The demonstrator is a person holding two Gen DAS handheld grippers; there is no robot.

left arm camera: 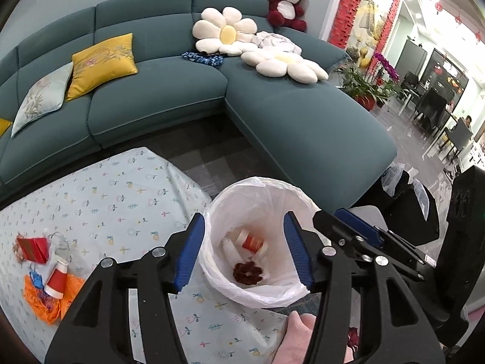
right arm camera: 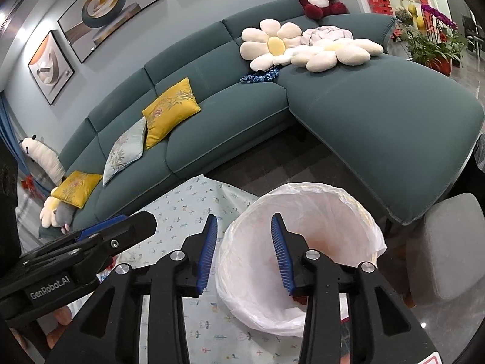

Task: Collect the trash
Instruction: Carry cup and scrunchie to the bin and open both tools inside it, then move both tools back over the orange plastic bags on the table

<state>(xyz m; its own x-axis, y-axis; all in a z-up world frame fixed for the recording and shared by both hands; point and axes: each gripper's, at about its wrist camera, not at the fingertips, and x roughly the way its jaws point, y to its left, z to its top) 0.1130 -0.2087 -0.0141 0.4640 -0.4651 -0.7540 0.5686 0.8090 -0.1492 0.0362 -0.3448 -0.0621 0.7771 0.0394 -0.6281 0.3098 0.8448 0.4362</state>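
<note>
Two grippers hang over the bin [left arm camera: 260, 291], and I read both as part open with nothing between the pads: left gripper [left arm camera: 244, 254], right gripper [right arm camera: 244, 254]. What I still have to collect sits on the tablecloth [left arm camera: 115, 200], well off to the left: a tipped red cup [left arm camera: 56, 282] on orange wrapping [left arm camera: 45, 303]. My left gripper is the nearer one, I judge.
</note>
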